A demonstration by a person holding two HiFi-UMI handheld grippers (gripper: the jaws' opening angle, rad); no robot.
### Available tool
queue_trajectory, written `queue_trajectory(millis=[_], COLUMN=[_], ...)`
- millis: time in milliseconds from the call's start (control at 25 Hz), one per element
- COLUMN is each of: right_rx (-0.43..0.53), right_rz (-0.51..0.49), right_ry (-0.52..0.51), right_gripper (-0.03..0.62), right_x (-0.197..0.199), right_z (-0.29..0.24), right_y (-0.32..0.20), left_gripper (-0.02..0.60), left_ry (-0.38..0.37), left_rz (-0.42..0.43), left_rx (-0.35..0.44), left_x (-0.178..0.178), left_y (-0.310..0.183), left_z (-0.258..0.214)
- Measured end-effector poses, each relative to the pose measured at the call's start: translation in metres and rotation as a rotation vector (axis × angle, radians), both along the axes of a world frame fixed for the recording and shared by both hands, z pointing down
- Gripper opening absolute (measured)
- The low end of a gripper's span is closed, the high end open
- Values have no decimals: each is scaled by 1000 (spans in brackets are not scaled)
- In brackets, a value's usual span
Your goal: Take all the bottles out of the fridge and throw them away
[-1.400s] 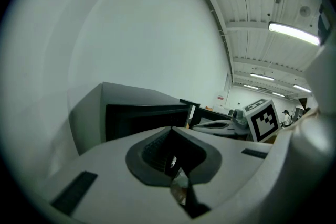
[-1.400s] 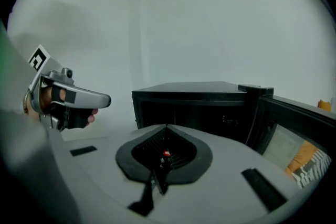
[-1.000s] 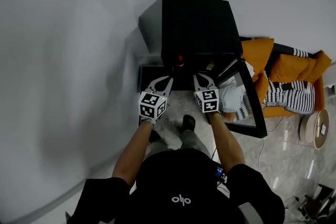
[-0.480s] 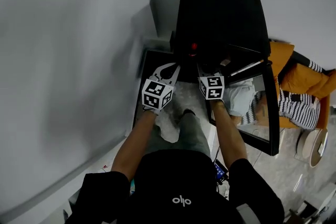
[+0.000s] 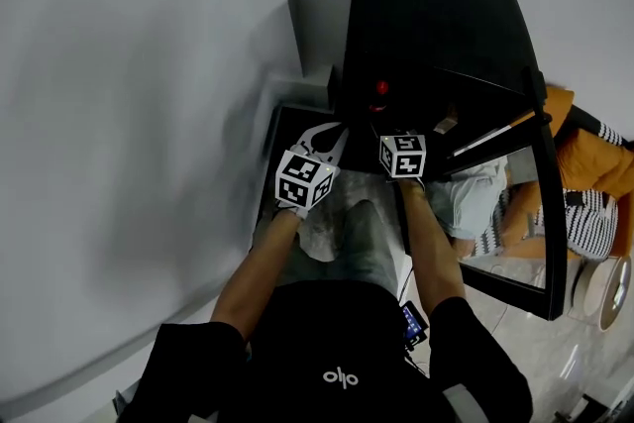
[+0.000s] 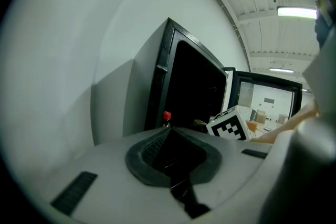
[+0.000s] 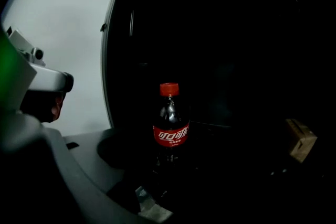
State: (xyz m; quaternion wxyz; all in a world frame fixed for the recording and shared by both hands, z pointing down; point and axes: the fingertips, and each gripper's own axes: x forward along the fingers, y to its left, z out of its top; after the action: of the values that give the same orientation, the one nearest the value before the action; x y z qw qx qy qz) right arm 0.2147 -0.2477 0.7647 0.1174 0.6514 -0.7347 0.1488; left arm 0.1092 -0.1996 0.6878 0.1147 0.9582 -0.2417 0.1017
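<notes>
**Approach to a bottle in the fridge.** The person is facing a black mini fridge [image 5: 436, 10] whose glass door [image 5: 543, 213] is standing open to the right. A cola bottle [image 7: 170, 128] with a red cap [image 7: 169, 89] is standing upright inside the dark compartment, near the front edge and toward the left wall. A small brown box [image 7: 300, 140] is lying well apart to its right.

The right gripper [image 5: 394, 132] is pointing at the bottle. Its jaws have just been opening and are now standing wide; the bottle is ahead of them, in line with the gap, and neither pad is touching it. The left gripper [image 6: 168, 129] is hovering just beside the right one at the fridge's left edge, jaws together and holding nothing.

**Likely hazards.**
- If the approach drifts off centre, one jaw may clip the bottle. A tall, narrow bottle would probably topple or roll deeper.
- Closing on the tapered neck instead of the labelled waist is risking a slip on lifting.
- The interior is so dark that the far jaw is hard to place.
- The two grippers are working close together and could knock each other.
</notes>
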Motion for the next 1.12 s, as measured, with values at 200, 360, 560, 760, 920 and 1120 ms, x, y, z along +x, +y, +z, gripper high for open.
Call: queue_trajectory(millis=[200,360,560,760,920,1120], right_rx=[11,22,35,24,13,-6], right_rz=[11,29,35,27,26,26], right_ry=[3,5,18,28,35,28], right_gripper=[308,308,308,305,304,304], right_x=[-3,-1,-2,-2,-4,-11], right_z=[15,19,19,18,15,-19], right_y=[-26,-40,-46,-42,-27,9], left_gripper=[2,2,2,2,2,2], left_ry=[11,14,17,17,20,16], left_rz=[-2,-2,-7,-12,-17,-17], left_rx=[20,28,37,38,38,20], left_x=[-7,-12,-19,-24,-29,-33], left_y=[-13,-19,-25,-26,-25,-13], left_z=[11,15,16,16,8,-31])
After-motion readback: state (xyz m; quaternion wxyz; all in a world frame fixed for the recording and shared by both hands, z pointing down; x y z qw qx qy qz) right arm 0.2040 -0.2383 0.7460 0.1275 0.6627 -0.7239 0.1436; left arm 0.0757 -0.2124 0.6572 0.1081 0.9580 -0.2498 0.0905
